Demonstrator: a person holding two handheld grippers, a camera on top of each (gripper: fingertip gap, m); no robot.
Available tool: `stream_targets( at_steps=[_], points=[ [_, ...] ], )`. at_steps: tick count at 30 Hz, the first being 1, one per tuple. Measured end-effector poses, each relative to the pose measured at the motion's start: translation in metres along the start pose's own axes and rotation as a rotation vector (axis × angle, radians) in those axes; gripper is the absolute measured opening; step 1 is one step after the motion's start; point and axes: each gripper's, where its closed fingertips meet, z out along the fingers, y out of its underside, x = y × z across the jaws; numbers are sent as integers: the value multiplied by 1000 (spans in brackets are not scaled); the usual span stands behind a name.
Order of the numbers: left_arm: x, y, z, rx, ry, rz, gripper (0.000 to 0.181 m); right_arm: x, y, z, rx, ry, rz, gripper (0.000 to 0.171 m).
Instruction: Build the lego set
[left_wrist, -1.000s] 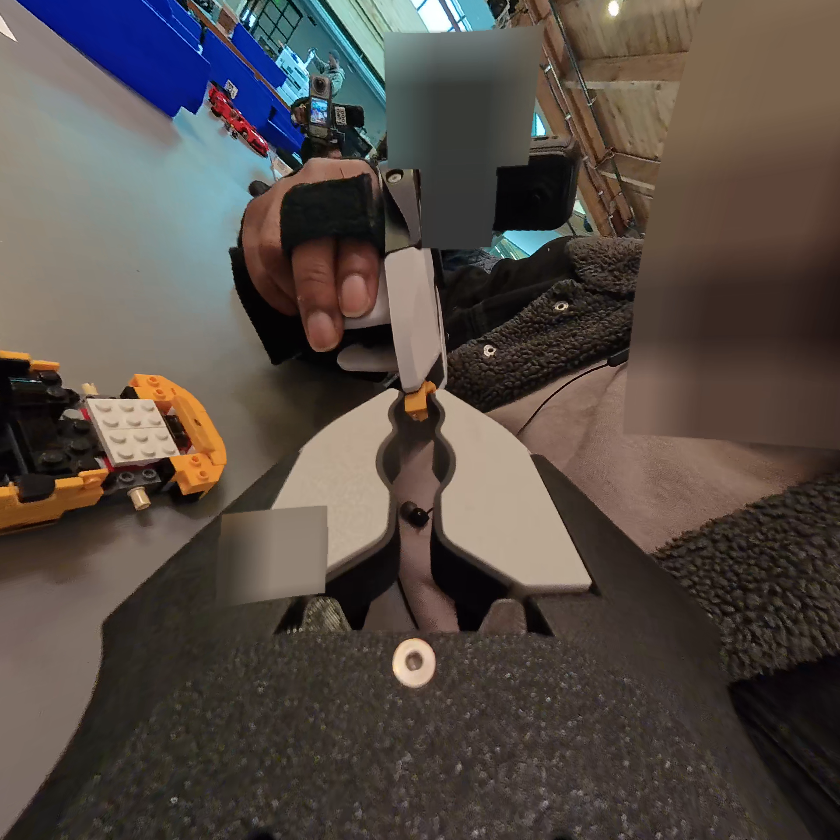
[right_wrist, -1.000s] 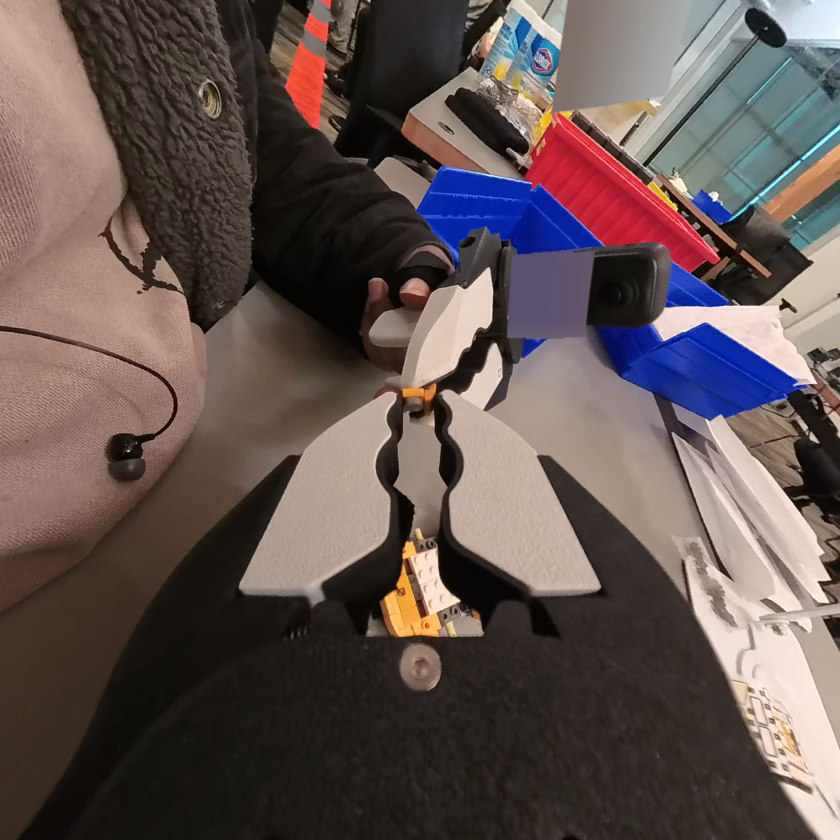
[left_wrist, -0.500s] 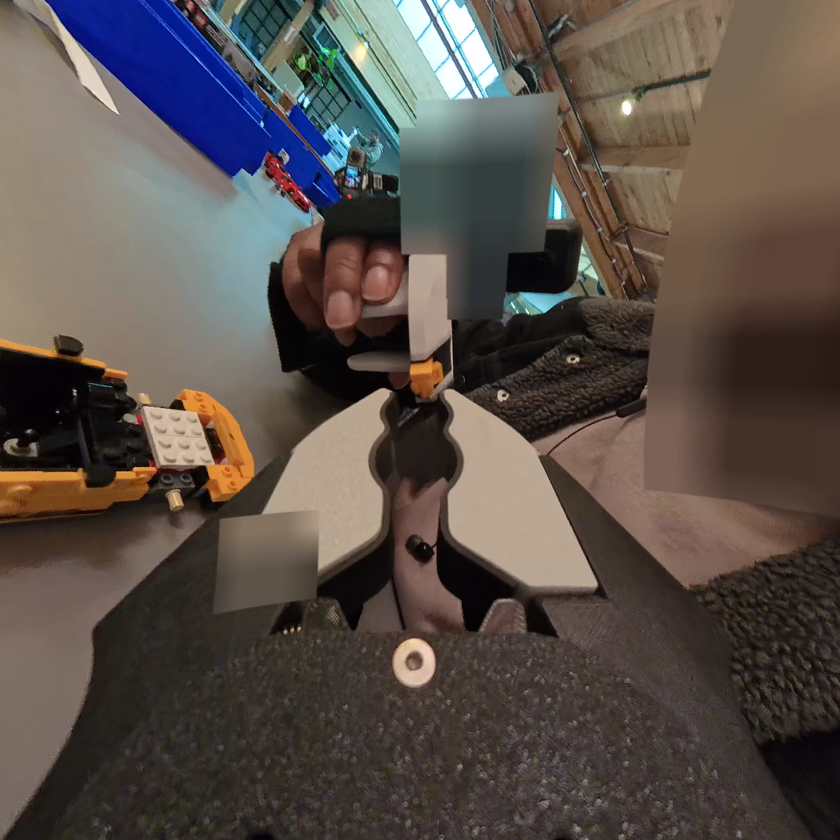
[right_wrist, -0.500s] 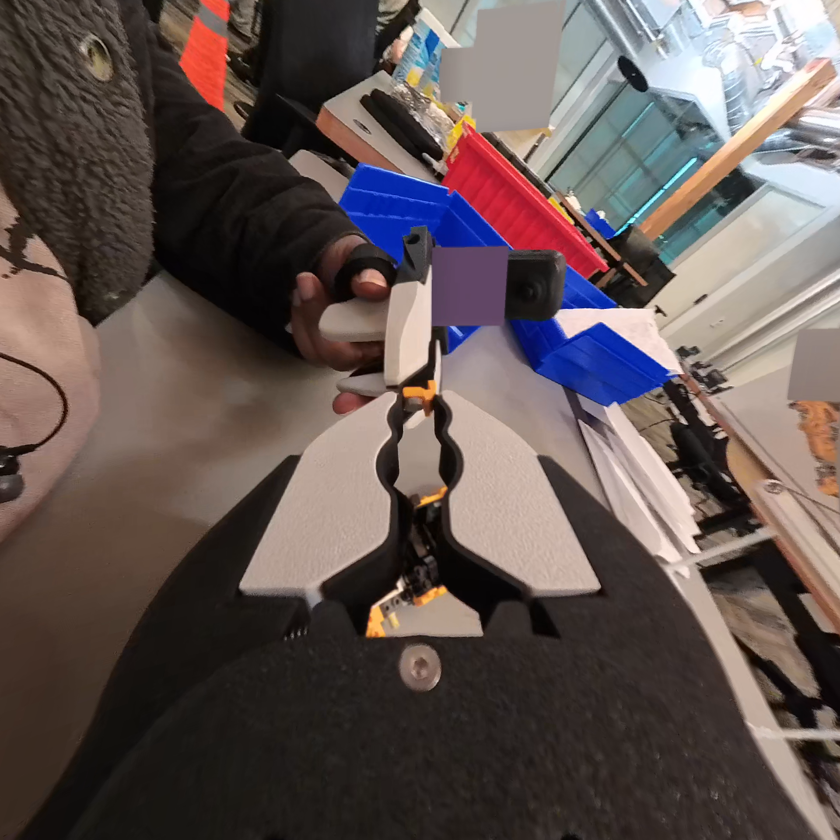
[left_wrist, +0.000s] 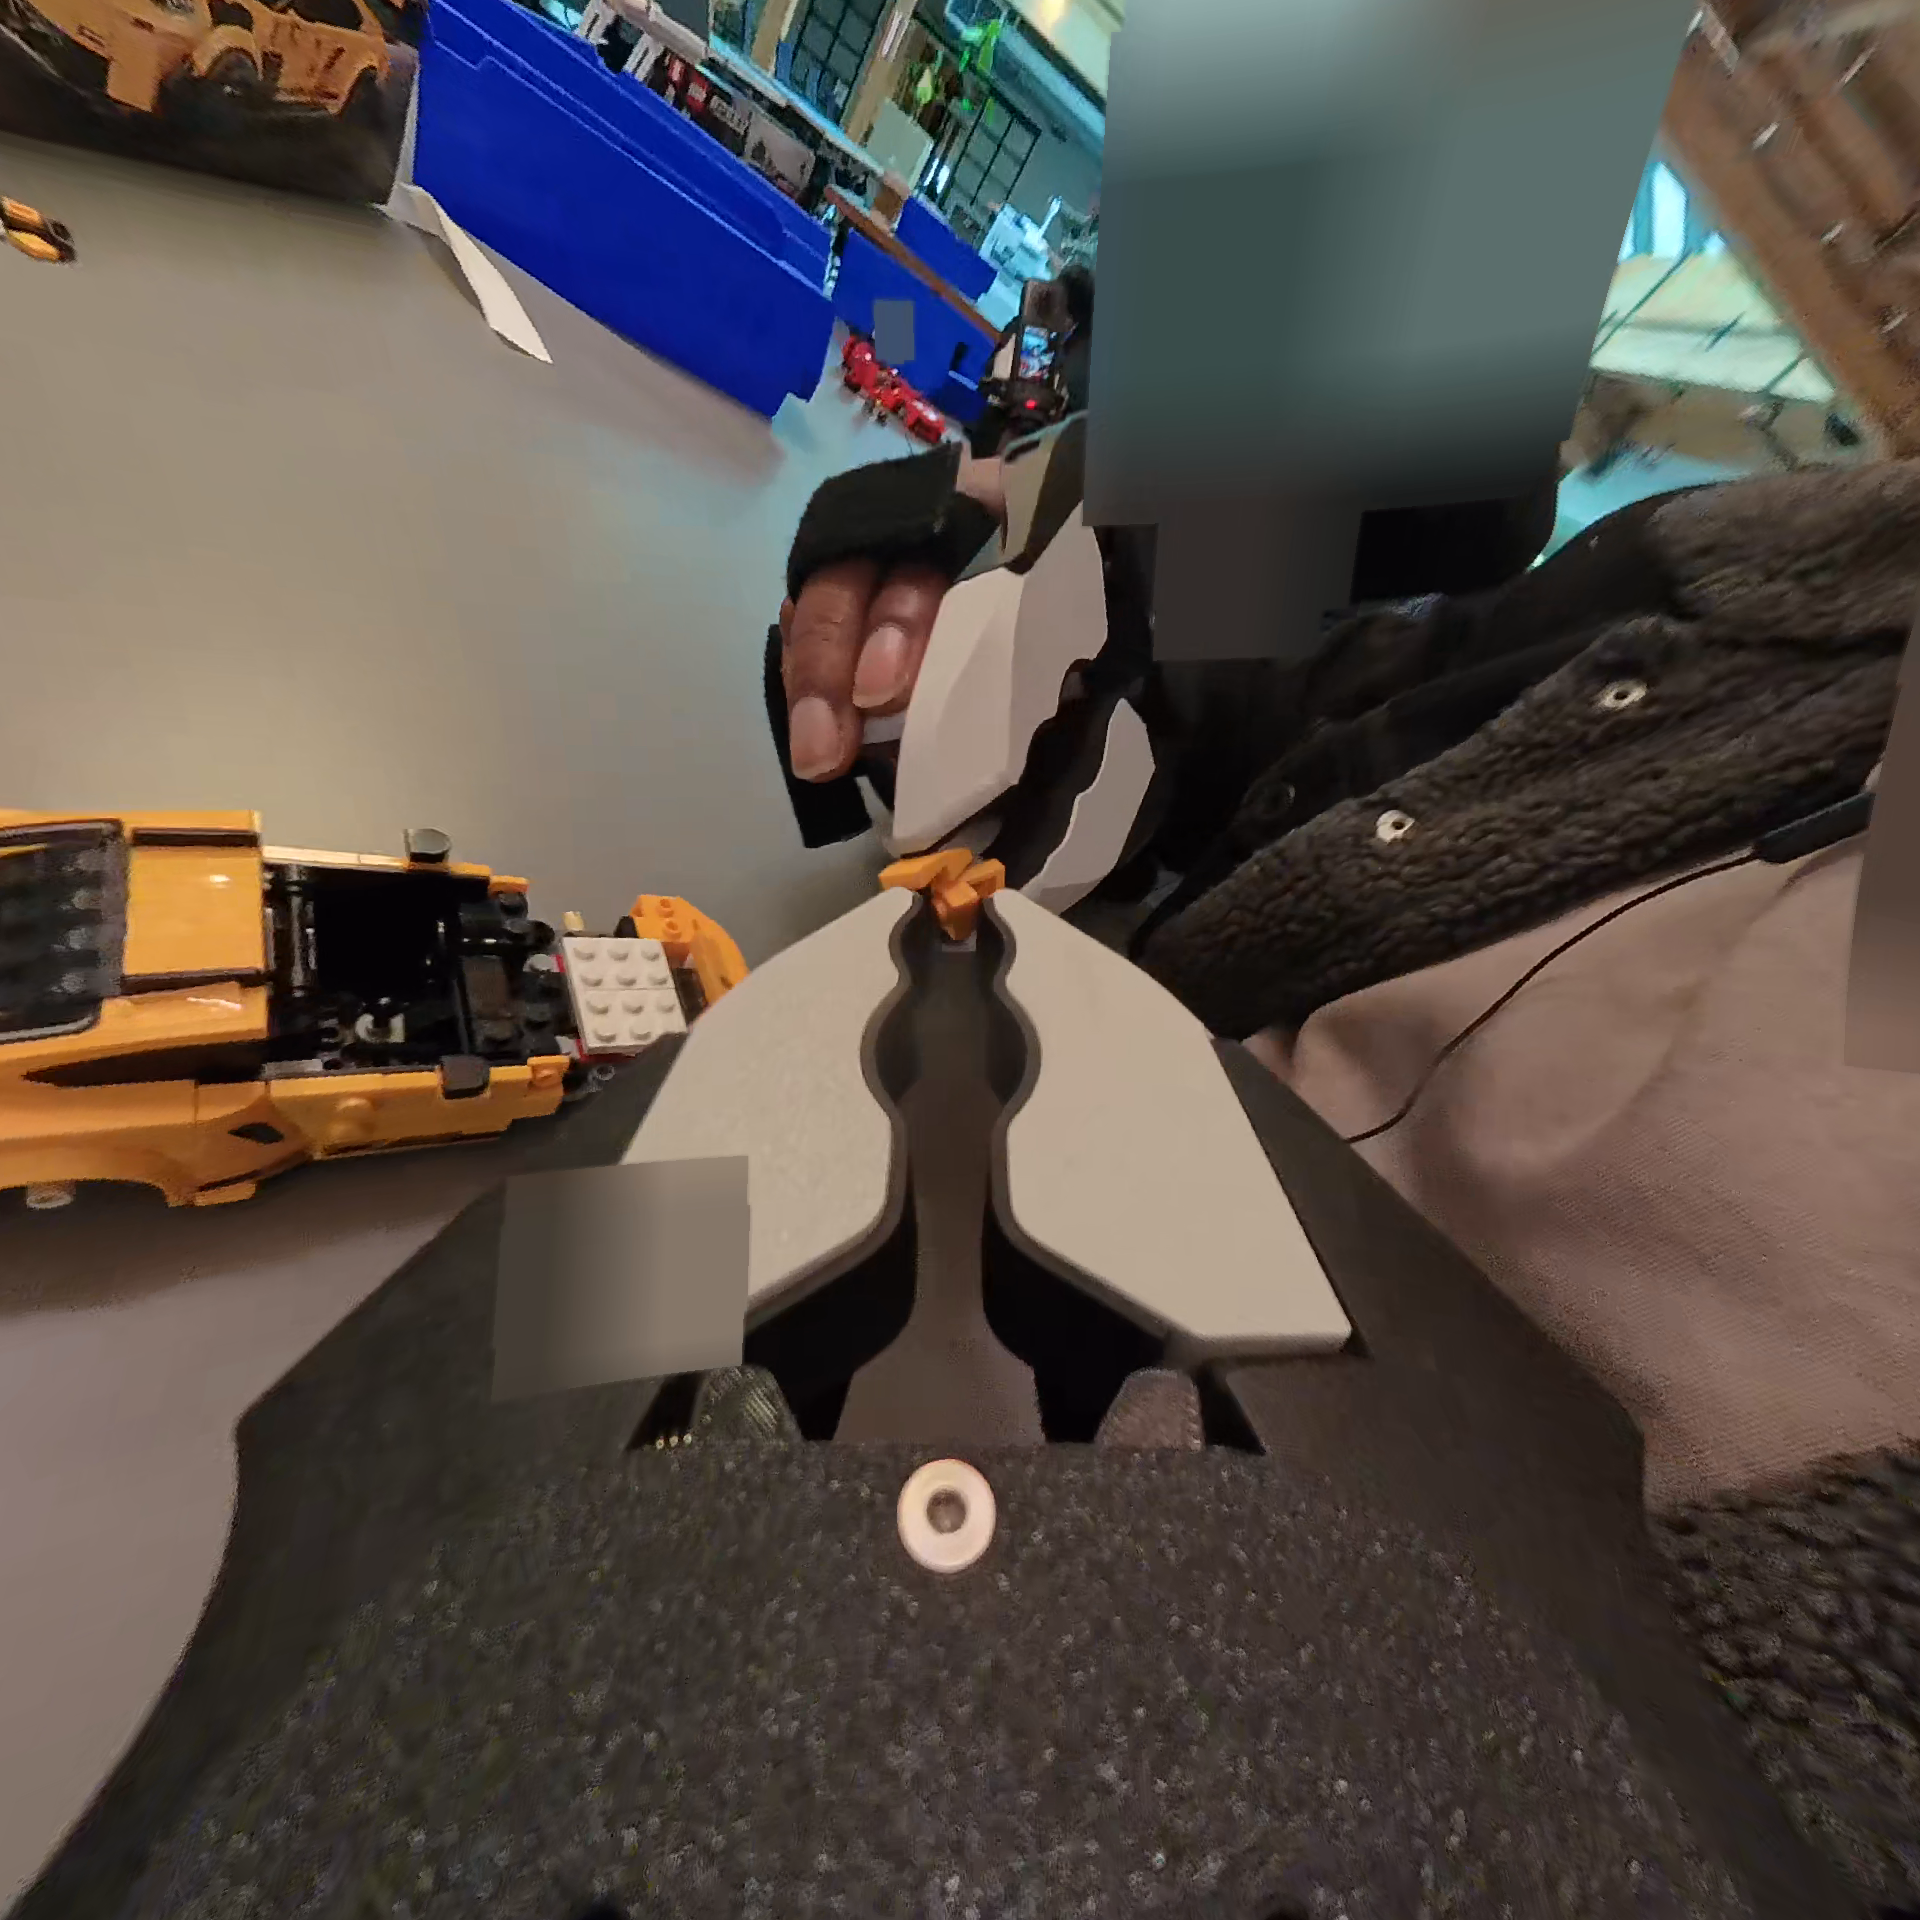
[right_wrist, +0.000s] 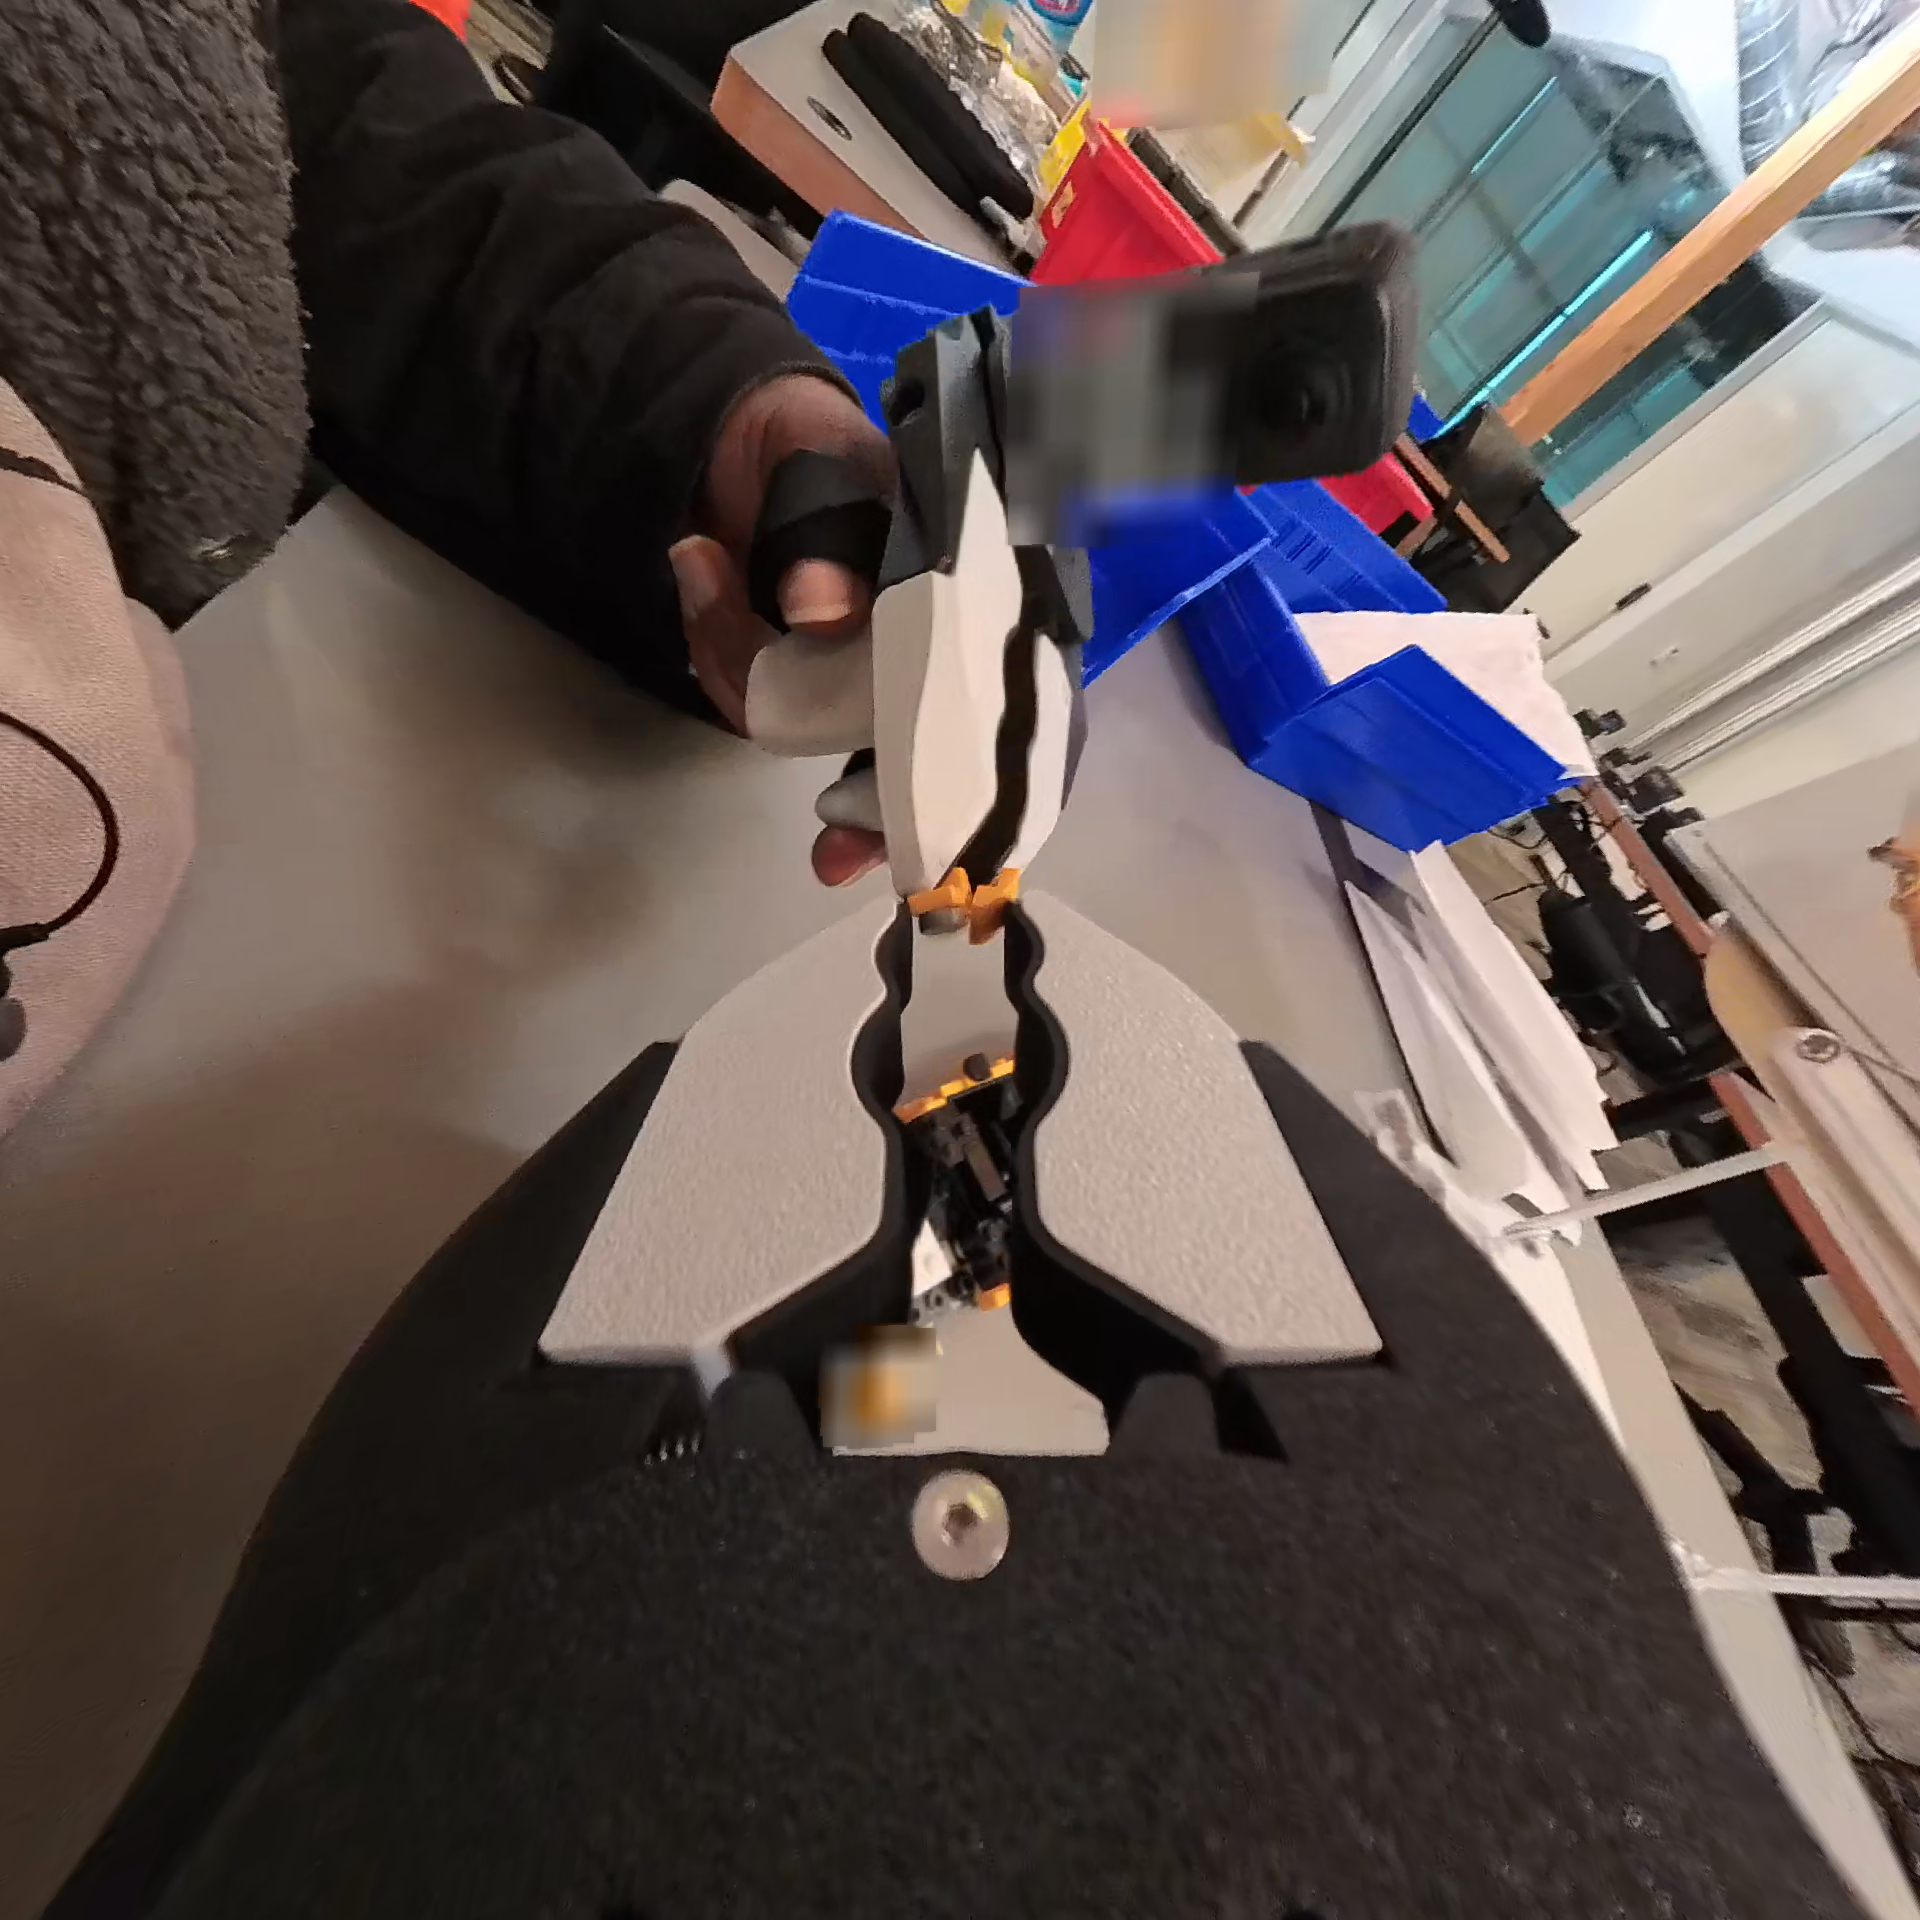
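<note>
Joining two small orange pieces (left_wrist: 951, 891) in mid-air, tip to tip — that looks like the step in hand. Left tongs (left_wrist: 948, 914) are clenched on one orange piece, right tongs (right_wrist: 961, 914) pinched on the other, the two bits touching right between the meeting tips. Down on the tabletop (left_wrist: 364, 582), left of the left tongs, sits the half-built yellow car (left_wrist: 312, 1018), its black innards open. Beyond it, blue bins (left_wrist: 623, 218). Next, I'd guess, they must line up studs squarely and squeeze together, without either piece twisting loose.
</note>
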Motion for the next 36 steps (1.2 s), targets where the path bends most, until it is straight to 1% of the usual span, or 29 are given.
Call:
stream_targets(
  at_steps=[6,8,10,12,14,18,21,26,31,36],
  points=[
    [-1,10,4,-92,-89,173,7,-11,2,-3,-8,-87,19,18],
    [0,15,6,-130,-106,219,7,-17,1,-6,9,-136,59,19],
    [-2,21,8,-179,-138,269,8,-26,-5,-10,48,-217,133,13],
    [5,26,12,-211,-123,299,8,-32,-2,-8,24,-249,184,16],
    [6,32,15,-253,-145,341,8,-38,-1,-10,16,-277,220,15],
    [8,42,21,-298,-160,362,8,-48,1,-14,-4,-307,278,13],
    [8,53,24,-359,-165,370,8,-54,5,-15,-27,-302,282,5],
    [10,81,29,-498,-151,395,8,-68,12,-21,-85,-324,291,4],
    [11,107,28,-677,-116,387,8,-89,35,-23,-225,-388,279,4],
    [12,116,30,-809,-73,365,8,-104,43,-22,-281,-465,282,4]
  ],
)
